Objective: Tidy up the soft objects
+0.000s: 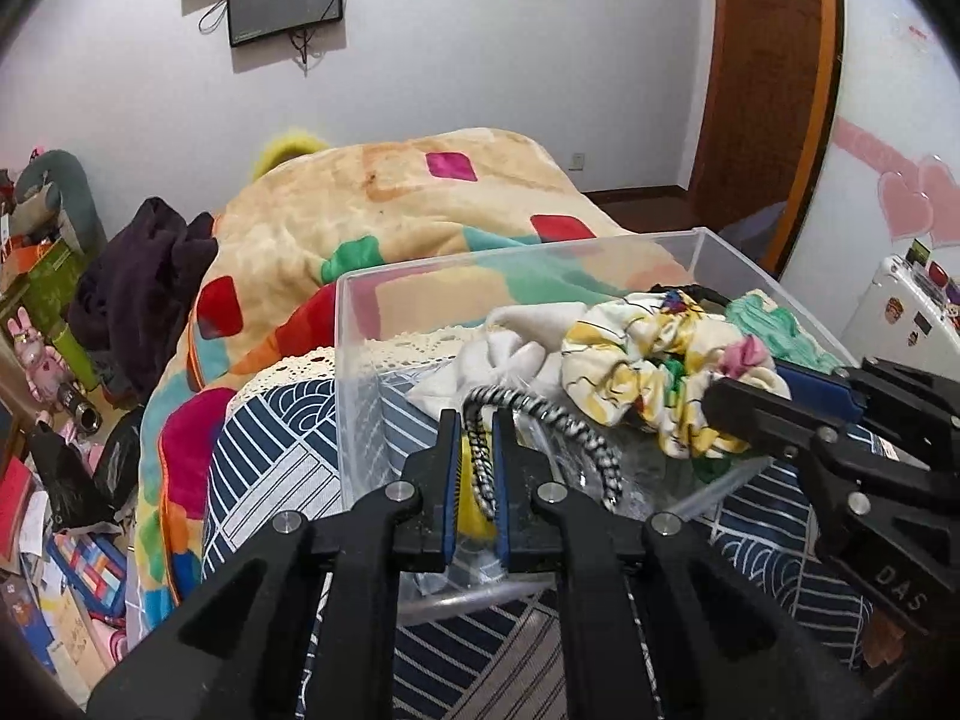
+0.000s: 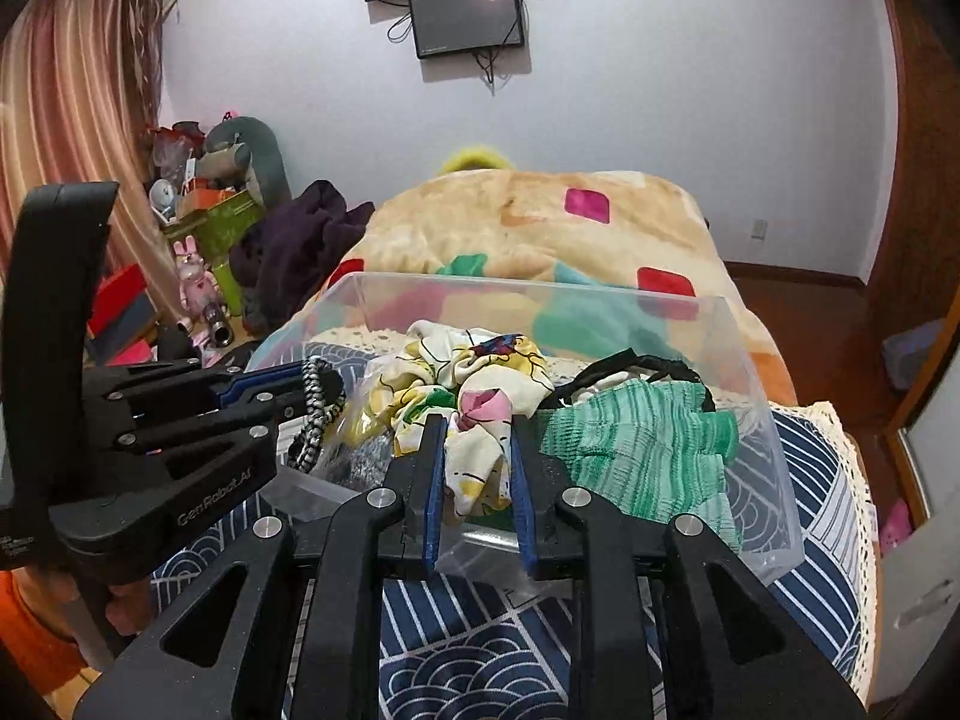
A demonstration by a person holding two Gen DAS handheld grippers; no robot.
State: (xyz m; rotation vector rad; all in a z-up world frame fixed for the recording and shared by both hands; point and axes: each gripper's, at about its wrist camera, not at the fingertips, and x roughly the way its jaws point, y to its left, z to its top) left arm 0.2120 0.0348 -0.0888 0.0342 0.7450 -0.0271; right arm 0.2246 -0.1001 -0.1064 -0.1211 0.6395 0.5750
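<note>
A clear plastic box [image 1: 354,360] [image 2: 774,468] stands on the blue patterned bed cover. My left gripper [image 1: 477,426] [image 2: 300,381] is shut on a black-and-white braided headband [image 1: 543,414] [image 2: 312,414] over the box's near left corner. My right gripper [image 2: 477,432] [image 1: 774,375] is shut on a yellow floral scrunchie cloth [image 2: 474,462] [image 1: 636,360] over the box's near side. A green knitted piece [image 2: 642,450] [image 1: 774,324], a black band [image 2: 636,363] and a white cloth [image 1: 516,348] lie inside the box.
A colourful fleece blanket [image 1: 420,210] [image 2: 540,222] is heaped behind the box. A dark garment [image 1: 138,276] [image 2: 300,240] lies at the bed's left. Toys and boxes [image 1: 42,312] clutter the floor on the left. A wooden door [image 1: 768,78] is at the right.
</note>
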